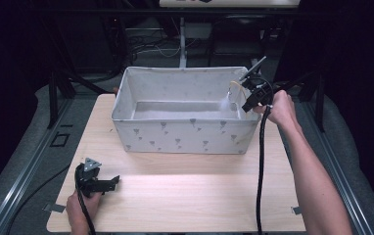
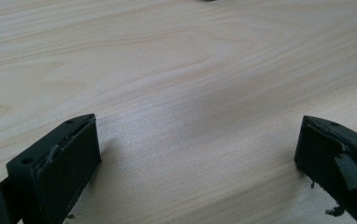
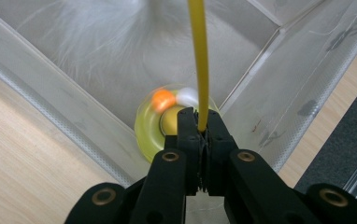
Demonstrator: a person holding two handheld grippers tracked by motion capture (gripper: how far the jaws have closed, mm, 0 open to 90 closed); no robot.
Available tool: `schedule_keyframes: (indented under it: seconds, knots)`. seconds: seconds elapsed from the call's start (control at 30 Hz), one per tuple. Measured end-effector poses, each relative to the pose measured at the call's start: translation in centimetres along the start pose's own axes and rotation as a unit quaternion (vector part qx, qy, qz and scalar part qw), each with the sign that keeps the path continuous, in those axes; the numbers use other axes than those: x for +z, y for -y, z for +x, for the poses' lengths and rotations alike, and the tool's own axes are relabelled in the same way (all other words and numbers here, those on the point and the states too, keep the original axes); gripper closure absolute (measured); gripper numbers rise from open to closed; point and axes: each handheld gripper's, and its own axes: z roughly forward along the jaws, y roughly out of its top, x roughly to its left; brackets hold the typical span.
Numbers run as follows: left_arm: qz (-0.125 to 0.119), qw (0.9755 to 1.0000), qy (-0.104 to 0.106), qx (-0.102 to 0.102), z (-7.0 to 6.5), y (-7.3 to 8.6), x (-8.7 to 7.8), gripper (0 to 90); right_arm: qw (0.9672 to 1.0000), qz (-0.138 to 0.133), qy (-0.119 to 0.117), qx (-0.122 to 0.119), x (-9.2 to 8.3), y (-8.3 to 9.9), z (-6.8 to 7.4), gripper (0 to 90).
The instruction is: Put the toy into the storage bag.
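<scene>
Yellow thin rod (image 3: 199,60) of a feather toy is clamped between the closed jaws of the right gripper (image 3: 203,125), held over the right end of the grey fabric storage bin (image 1: 185,131); its clear yellow ball (image 3: 160,123) with an orange bead inside sits just past the jaw tips and the white feathers (image 3: 106,28) hang blurred inside the bin. Left gripper (image 2: 197,154) rests near the front-left of the light wood table (image 1: 185,196), well apart from the bin, jaws spread wide with nothing between them.
</scene>
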Motion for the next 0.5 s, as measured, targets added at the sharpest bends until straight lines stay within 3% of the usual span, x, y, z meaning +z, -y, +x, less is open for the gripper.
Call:
schedule_keyframes:
  seconds: [0.5]
  knots:
    - [0.0, 1.0, 0.0, 0.0, 0.0, 0.0, 0.0, 0.2, 0.9993, 0.027, -0.019, 0.016, 2.2, 0.5, -0.4, 88.0]
